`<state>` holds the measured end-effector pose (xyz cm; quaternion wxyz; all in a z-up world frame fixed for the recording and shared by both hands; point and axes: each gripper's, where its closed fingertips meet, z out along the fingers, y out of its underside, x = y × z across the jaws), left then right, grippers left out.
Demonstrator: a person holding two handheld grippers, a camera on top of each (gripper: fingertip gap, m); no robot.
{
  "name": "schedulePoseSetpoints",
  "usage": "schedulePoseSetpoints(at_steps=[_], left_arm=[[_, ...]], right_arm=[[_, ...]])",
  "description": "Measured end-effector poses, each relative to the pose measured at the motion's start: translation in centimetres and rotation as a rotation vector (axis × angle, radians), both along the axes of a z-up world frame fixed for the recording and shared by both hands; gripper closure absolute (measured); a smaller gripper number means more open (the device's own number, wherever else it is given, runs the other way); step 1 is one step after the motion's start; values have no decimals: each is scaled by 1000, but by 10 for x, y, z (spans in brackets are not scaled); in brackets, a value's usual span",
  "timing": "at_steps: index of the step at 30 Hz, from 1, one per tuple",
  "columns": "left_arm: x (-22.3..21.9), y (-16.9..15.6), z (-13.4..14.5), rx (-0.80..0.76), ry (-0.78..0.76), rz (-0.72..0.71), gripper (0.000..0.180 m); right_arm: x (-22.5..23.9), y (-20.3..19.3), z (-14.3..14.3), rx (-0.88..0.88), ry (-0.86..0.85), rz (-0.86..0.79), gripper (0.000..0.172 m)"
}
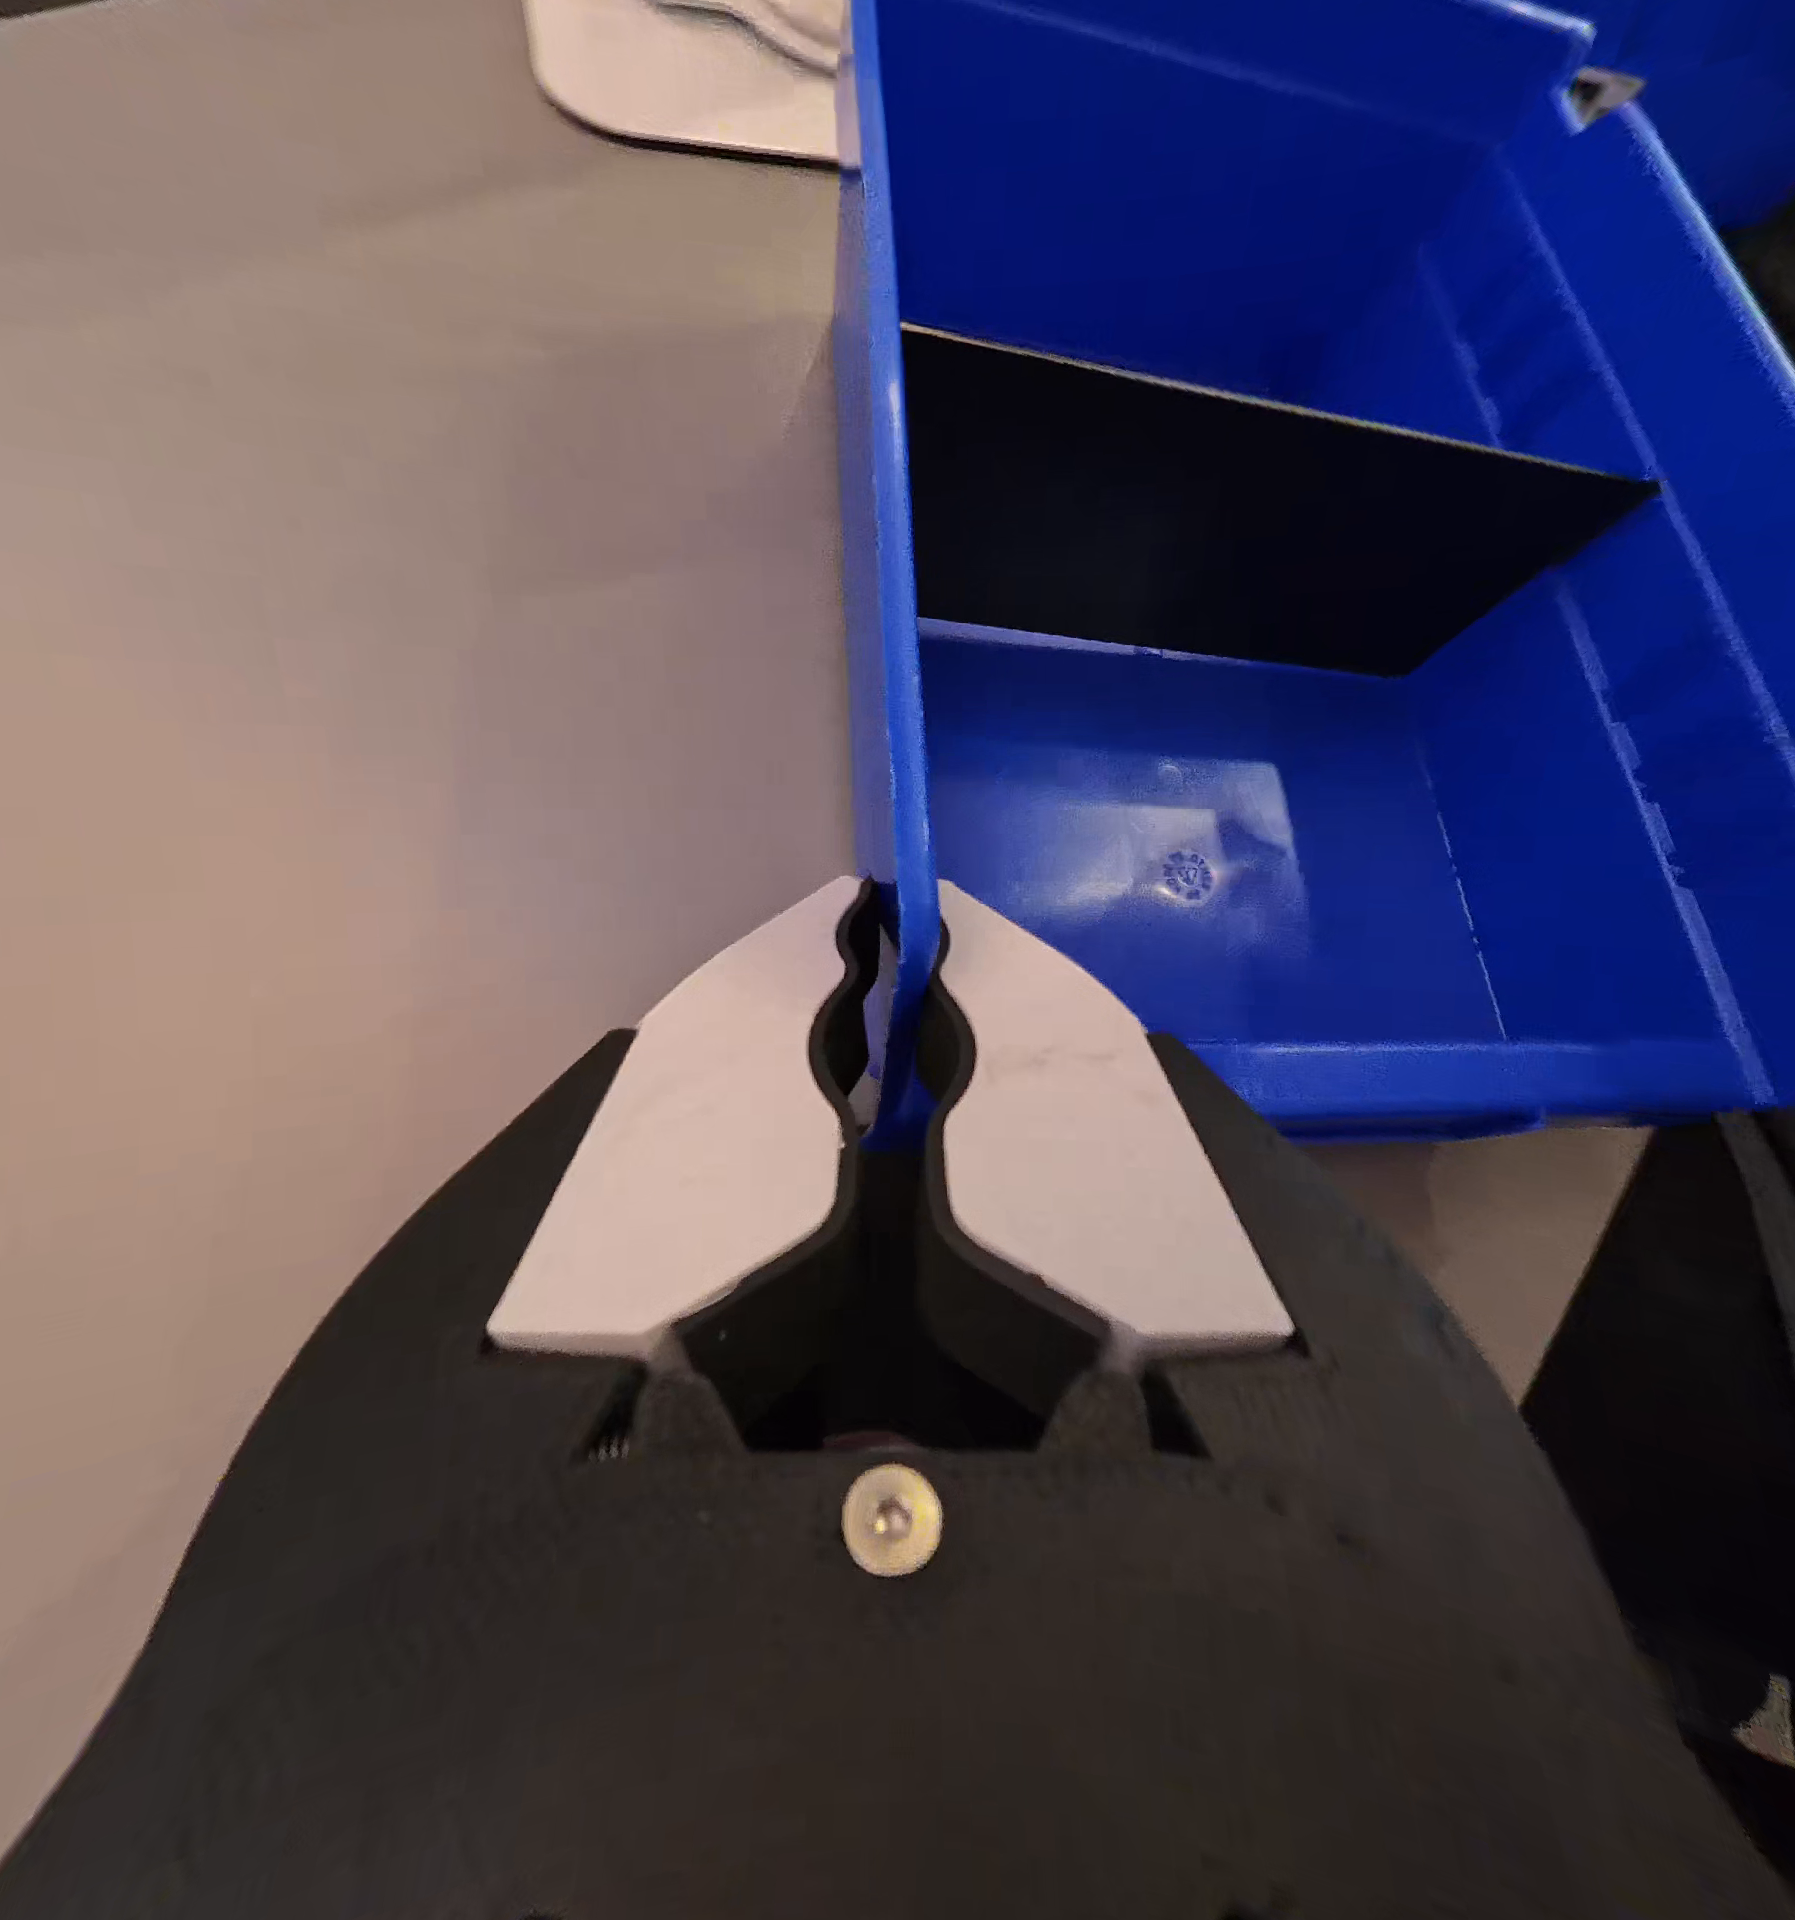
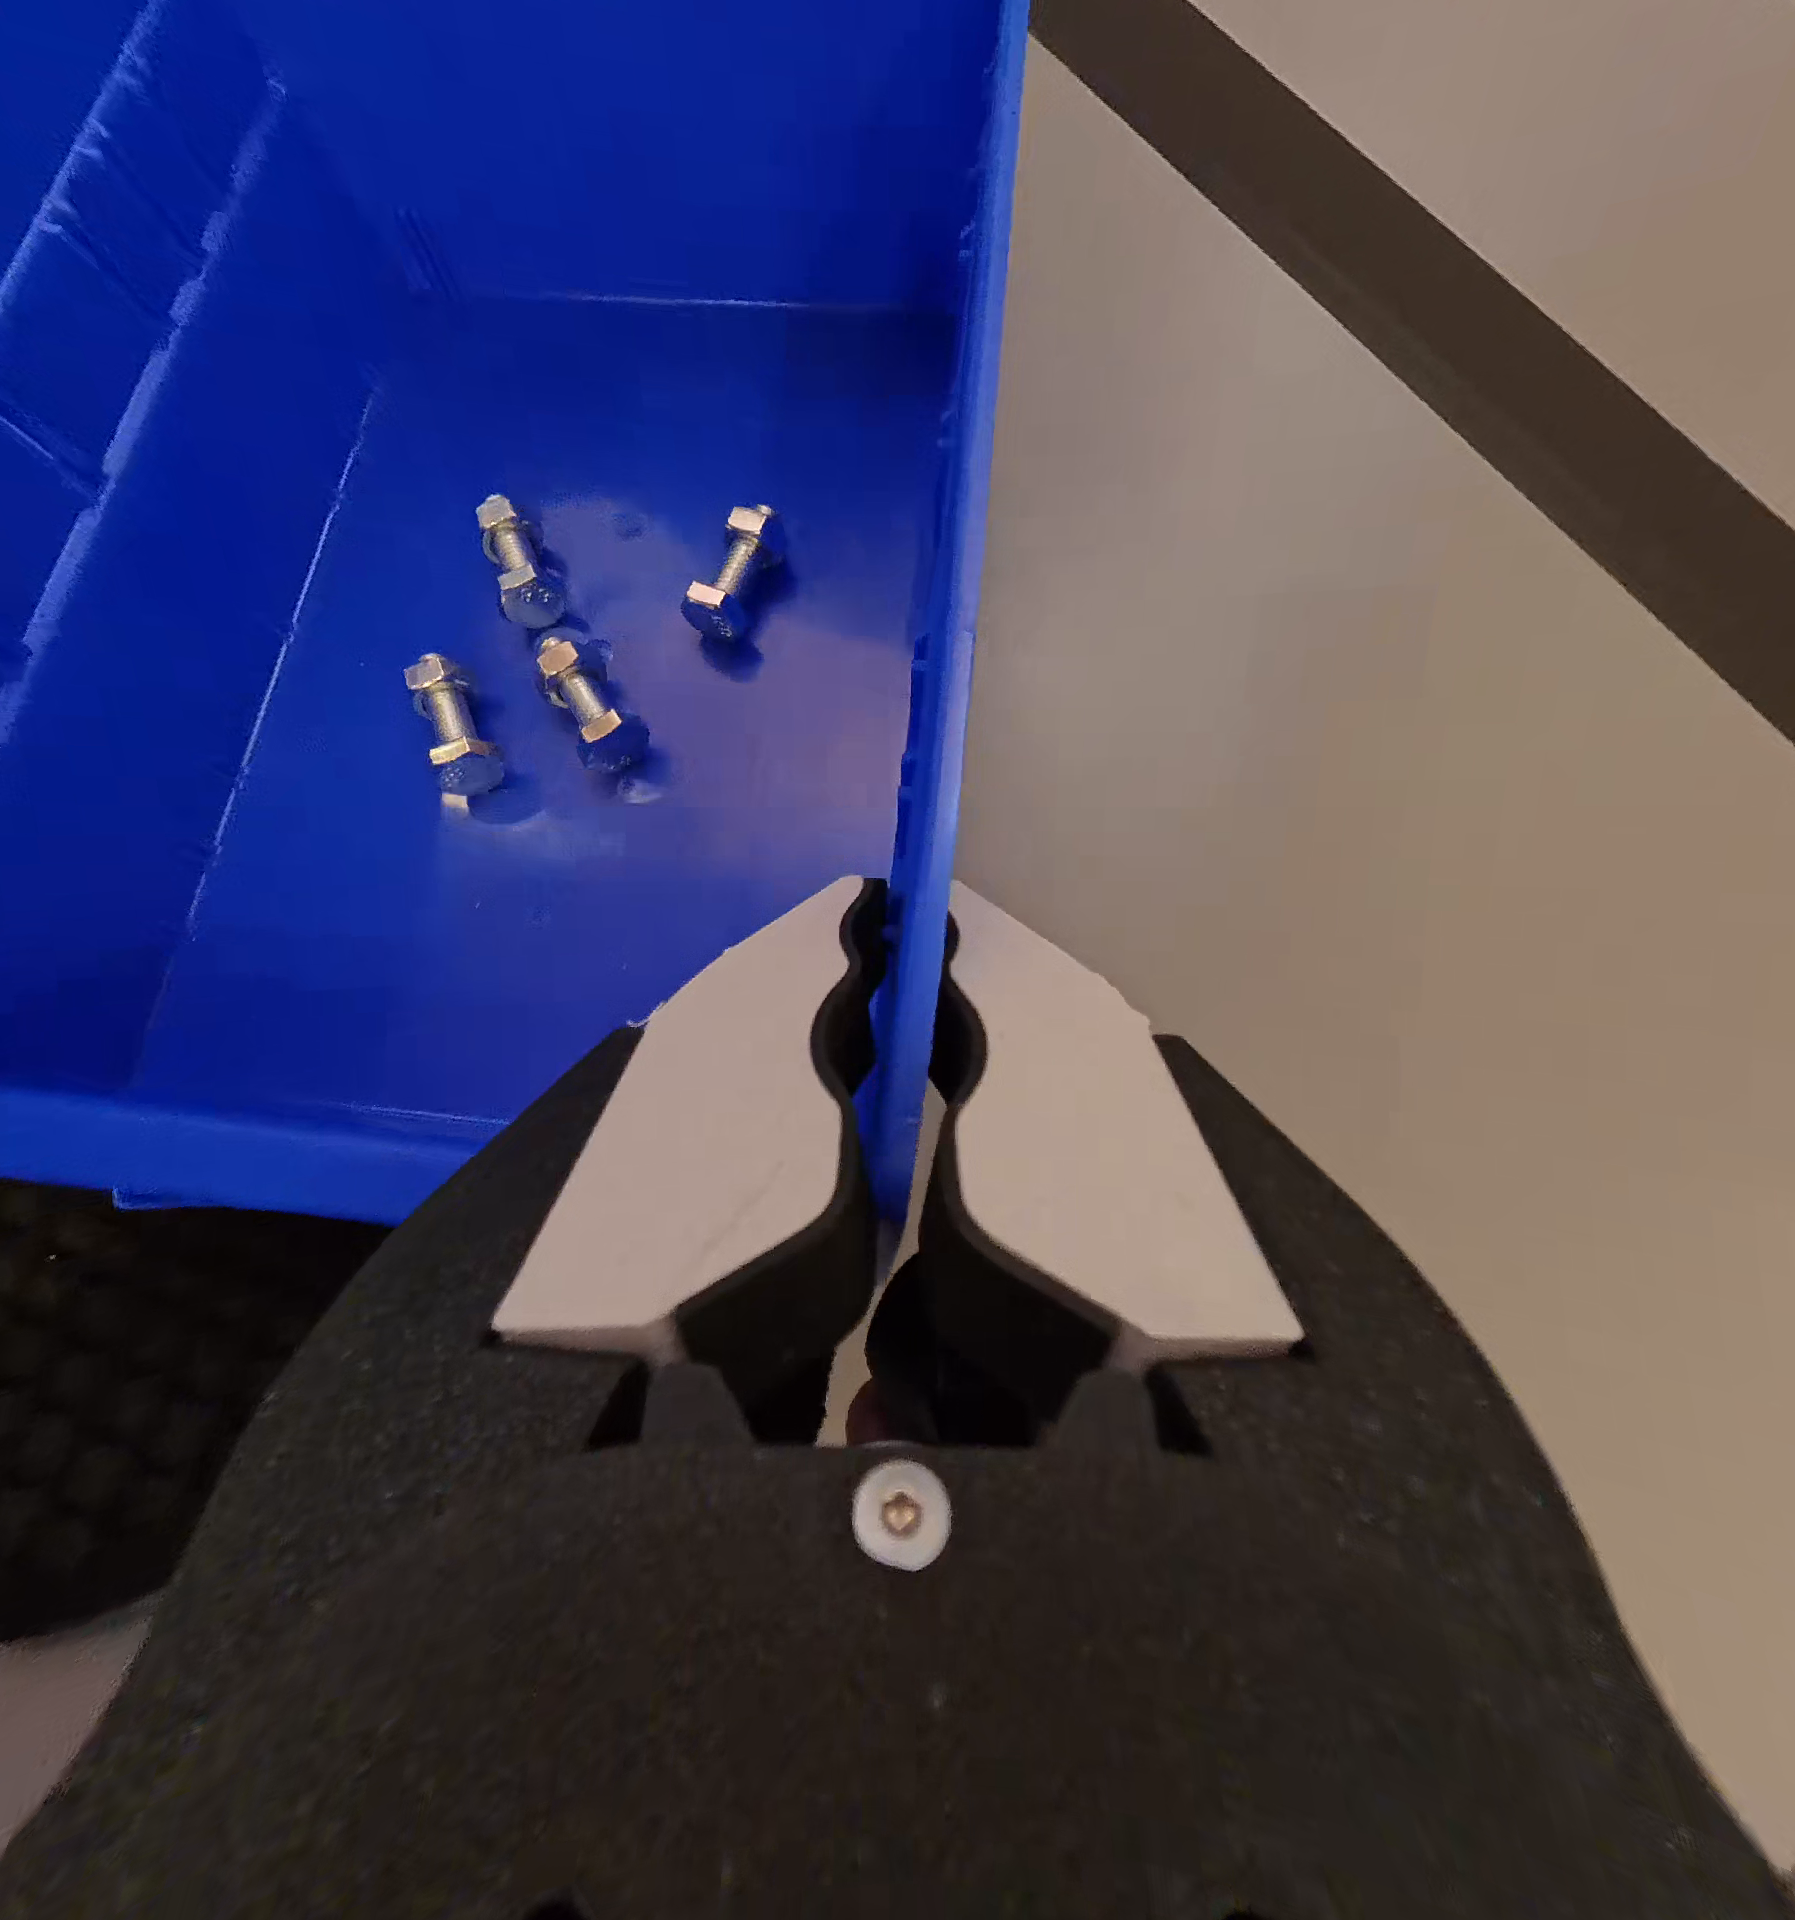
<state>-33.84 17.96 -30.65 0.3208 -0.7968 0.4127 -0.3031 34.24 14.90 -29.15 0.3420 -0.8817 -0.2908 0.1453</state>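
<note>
Two wrist cameras, each mounted behind its own gripper, look forward and steeply down along the fingers at very close range. The left view faces twelve o'clock along the left wall of a blue bin (image 1: 1288,883), table (image 1: 353,623) at nine o'clock. The right view faces twelve o'clock along a right wall, table at three o'clock. Both show blue bin interior.

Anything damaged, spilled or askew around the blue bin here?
Nothing stands out. Each gripper clamps a side wall of the blue bin; its black divider stands upright, and four bolts lie loose inside on the floor.
</note>
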Motion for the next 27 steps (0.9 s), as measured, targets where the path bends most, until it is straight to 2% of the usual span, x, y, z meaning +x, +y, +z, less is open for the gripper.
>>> schedulePoseSetpoints(at_steps=[10, 23, 27], left_arm=[[60, -48, -6, -69, -7, -341, 176], [104, -73, -8, -64, 8, -513, 176], [108, -71, -7, -51, 23, -523, 176]], right_arm=[[-48, 15, -1, 13, 9, 192, 168], [-98, 33, -11, 17, 18, 353, 167], [-100, 38, -14, 14, 40, 366, 167]])
